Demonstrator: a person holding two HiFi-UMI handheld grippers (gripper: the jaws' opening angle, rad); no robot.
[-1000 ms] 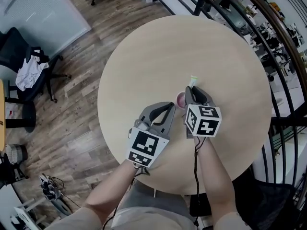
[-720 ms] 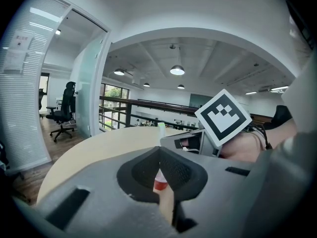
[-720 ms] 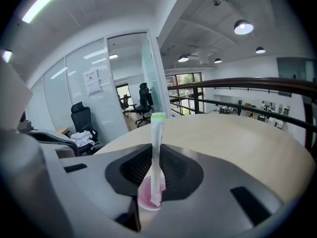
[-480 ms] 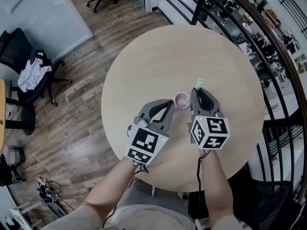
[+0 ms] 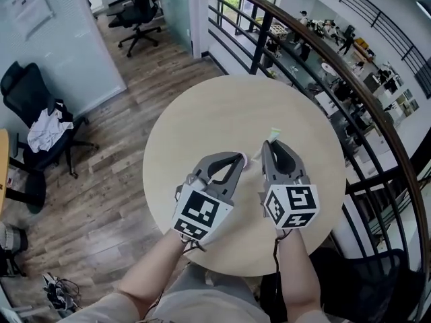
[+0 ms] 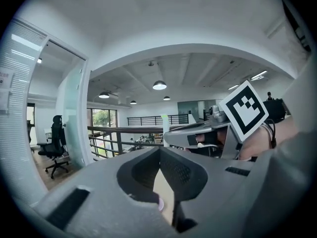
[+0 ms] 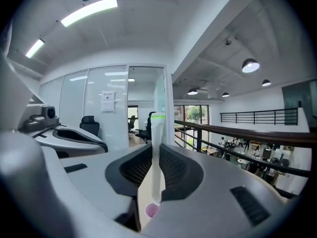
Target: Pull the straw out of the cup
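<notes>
My right gripper (image 5: pixel 273 144) is held above the round wooden table (image 5: pixel 202 106), shut on a white straw (image 5: pixel 275 134) with a green band at its top. In the right gripper view the straw (image 7: pixel 157 157) stands upright between the pads, and the jaws have just been closing on it. Its lower end hangs just over a small pink cup (image 7: pixel 151 210) on the table below. My left gripper (image 5: pixel 237 157) is raised beside the right one, its tips together and nothing held. Through its jaws only a sliver of the cup (image 6: pixel 159 204) shows.
A black curved railing (image 5: pixel 323 52) runs close behind the table's far and right edges, with a lower floor beyond it. Office chairs (image 5: pixel 40 126) stand on the wooden floor to the left, next to a glass wall (image 5: pixel 60 39).
Both grippers have risen well above the table. The straw went up with the right gripper, while the pink cup stayed on the tabletop and is now mostly hidden in the head view.
</notes>
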